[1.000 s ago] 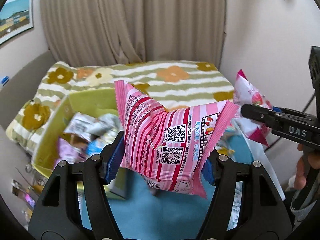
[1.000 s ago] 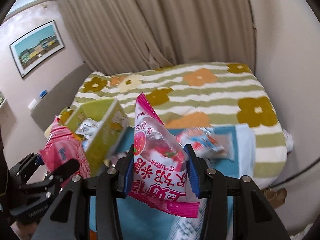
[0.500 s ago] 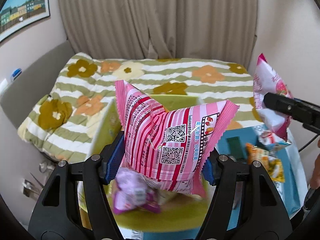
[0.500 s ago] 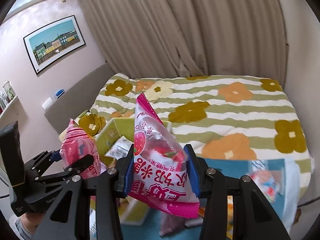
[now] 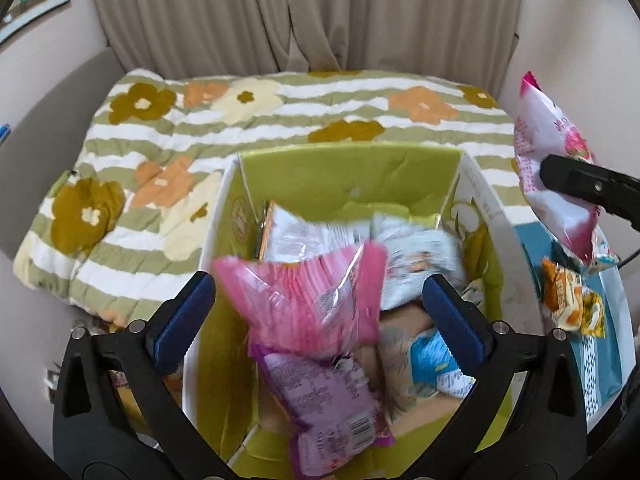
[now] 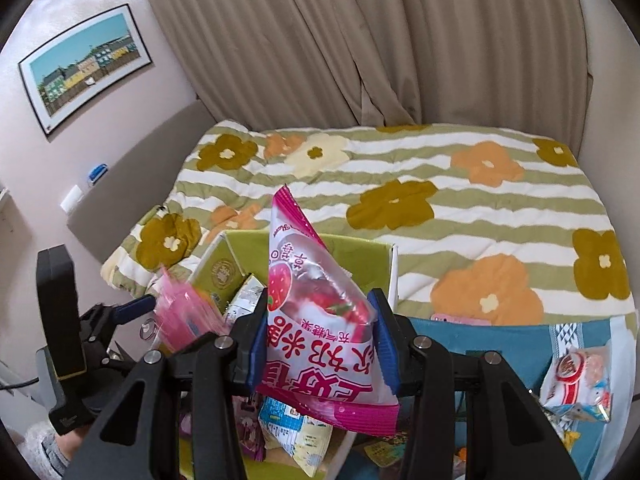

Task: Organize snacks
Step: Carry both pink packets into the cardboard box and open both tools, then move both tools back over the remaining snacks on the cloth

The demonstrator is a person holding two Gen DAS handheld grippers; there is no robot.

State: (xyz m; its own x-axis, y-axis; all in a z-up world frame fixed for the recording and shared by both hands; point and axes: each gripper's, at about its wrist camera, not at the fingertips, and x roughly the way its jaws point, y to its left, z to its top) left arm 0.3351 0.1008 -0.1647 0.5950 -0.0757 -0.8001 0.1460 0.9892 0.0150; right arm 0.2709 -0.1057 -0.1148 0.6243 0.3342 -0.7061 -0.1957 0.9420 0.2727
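Released since earlier — pink striped bag lying crosswise over green box; left gripper opening wide.

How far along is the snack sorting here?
Done: several packets lie in the green cardboard box. In hand: the left tool is opening, dropping a pink striped packet; the right tool grips a strawberry-print bag. Left: packets on the blue cloth.

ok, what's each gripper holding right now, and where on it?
Left gripper: nothing; jaws opening, striped pink bag loose between them over the box. Right gripper: strawberry bag, pinched across its middle.
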